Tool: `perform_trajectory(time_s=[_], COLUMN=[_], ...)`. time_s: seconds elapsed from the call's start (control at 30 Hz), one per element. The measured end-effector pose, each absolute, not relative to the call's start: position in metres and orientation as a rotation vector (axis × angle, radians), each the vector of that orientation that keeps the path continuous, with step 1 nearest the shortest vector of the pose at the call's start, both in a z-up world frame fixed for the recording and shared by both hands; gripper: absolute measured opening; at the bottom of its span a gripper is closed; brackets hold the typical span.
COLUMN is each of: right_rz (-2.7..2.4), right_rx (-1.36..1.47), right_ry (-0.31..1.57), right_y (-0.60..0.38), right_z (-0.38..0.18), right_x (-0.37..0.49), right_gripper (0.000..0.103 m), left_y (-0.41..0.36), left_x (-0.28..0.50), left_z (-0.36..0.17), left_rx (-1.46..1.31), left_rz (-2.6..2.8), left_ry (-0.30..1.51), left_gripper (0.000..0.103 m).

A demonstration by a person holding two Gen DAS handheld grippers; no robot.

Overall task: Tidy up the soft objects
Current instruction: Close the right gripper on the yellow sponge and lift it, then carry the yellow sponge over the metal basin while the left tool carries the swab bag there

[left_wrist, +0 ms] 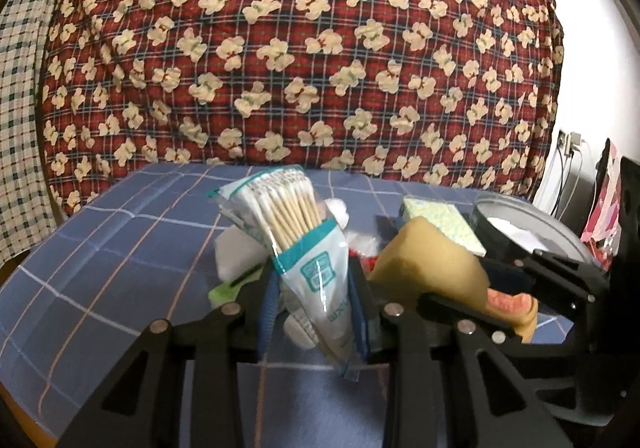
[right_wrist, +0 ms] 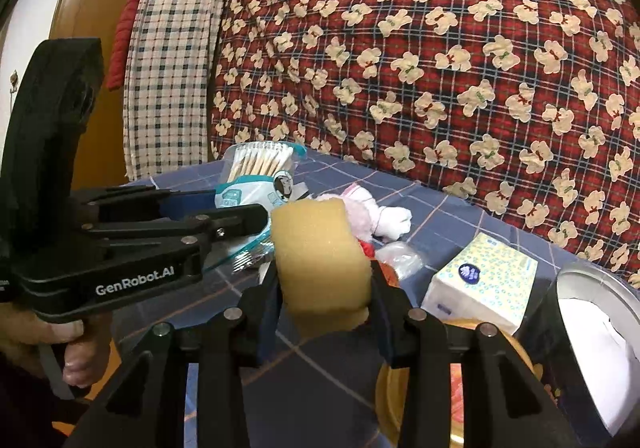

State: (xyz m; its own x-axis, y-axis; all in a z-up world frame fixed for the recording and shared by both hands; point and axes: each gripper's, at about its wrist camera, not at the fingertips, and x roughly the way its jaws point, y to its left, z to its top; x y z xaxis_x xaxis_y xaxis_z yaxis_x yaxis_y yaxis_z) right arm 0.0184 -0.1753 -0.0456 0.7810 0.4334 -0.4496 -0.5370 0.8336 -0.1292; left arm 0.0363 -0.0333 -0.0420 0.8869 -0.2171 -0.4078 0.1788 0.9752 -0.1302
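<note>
2 grippers loaded: left gripper (left_wrist: 316,288) pinches swab bag (left_wrist: 296,215) (upright), right gripper (right_wrist: 326,288) squeezes sponge (right_wrist: 320,260)

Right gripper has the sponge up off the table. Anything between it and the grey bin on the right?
Nothing visible blocks it. The right gripper holds the sponge in the air; the grey bin stands open to its right. The tissue pack lies on the table between them, lower than the sponge.

both wrist views look low and close across the blue checked cloth (left_wrist: 120,232), facing the patterned quilt (right_wrist: 440,67).
</note>
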Motion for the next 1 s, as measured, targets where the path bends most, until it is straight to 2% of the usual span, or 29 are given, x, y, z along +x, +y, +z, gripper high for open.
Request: perform_trajectory(time_s=[0.5,1.0], right_rz=[0.45,0.357], right_rx=[-0.202,-0.146], right_ry=[0.346,0.336], right_y=[-0.202,-0.237], right_z=[-0.03,-0.025], right_x=[0.026,0.035], right_gripper=[0.043,0.043], left_y=[-0.067,-0.096], left_x=[0.054,0.065], left_z=[-0.037,-0.043], left_rx=[-0.062,-0.025], left_rz=[-0.253,-0.281], left_ry=[0.375,0.407], left_gripper=[0.031,0.031])
